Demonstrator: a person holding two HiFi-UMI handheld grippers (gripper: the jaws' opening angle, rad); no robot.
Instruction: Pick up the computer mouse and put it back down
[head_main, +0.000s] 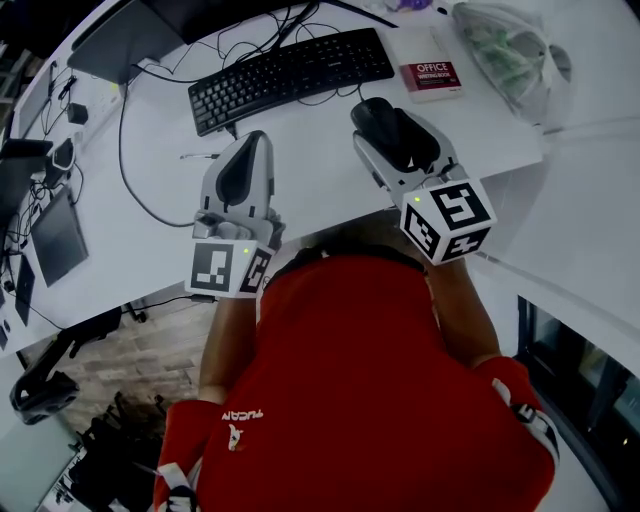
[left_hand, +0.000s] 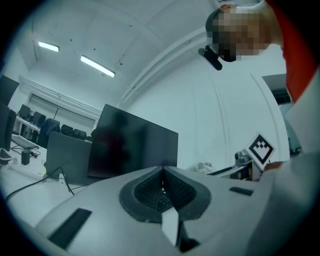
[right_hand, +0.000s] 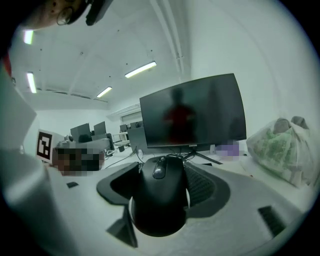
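Note:
The black computer mouse (head_main: 384, 127) sits between the jaws of my right gripper (head_main: 392, 133), which is shut on it and holds it above the white desk (head_main: 310, 170). In the right gripper view the mouse (right_hand: 161, 205) fills the gap between the pads, its scroll wheel pointing away towards a dark monitor (right_hand: 195, 112). My left gripper (head_main: 254, 142) hovers to the left of it over the desk edge. In the left gripper view its jaws (left_hand: 162, 172) are pressed together with nothing between them.
A black keyboard (head_main: 290, 72) lies beyond both grippers, with cables around it. A book (head_main: 431, 62) and a plastic bag (head_main: 508, 52) lie at the far right. A dark monitor (left_hand: 132, 145) stands ahead of the left gripper. The person's red shirt (head_main: 350, 380) fills the near side.

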